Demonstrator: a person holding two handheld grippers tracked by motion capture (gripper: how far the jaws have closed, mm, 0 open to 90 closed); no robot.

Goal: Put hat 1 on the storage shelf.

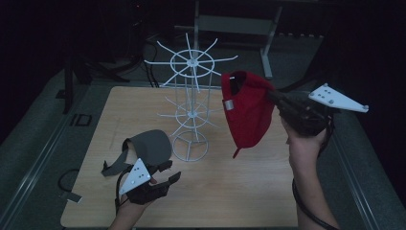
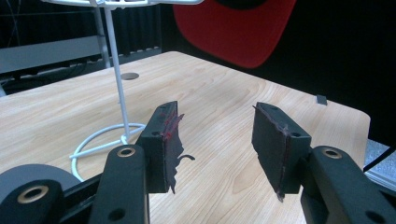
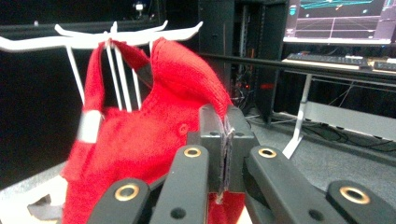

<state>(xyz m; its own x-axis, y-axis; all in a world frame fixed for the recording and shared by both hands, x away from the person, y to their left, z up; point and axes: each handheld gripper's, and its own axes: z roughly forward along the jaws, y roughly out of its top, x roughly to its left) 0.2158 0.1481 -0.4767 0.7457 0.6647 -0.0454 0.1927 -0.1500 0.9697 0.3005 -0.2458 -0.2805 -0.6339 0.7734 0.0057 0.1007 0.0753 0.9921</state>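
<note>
A white wire rack (image 1: 191,62) with spoke arms on two tiers stands on a ring base at the middle of the wooden table (image 1: 239,191). My right gripper (image 1: 274,97) is shut on a red cap (image 1: 246,112), holding it in the air just right of the rack. In the right gripper view the red cap (image 3: 140,140) has its back strap right up at the rack's (image 3: 93,39) top arms; whether they touch I cannot tell. A grey cap (image 1: 151,146) lies on the table at the front left. Just in front of it my left gripper (image 1: 168,171) is open, with nothing between its jaws (image 2: 215,112).
The rack's pole (image 2: 116,79) and base ring stand left of my left jaws. A metal frame (image 1: 268,38) stands beyond the table's far edge. A monitor (image 3: 341,18) and a keyboard sit on a bench in the background. A cable loop (image 1: 67,179) lies off the table's left edge.
</note>
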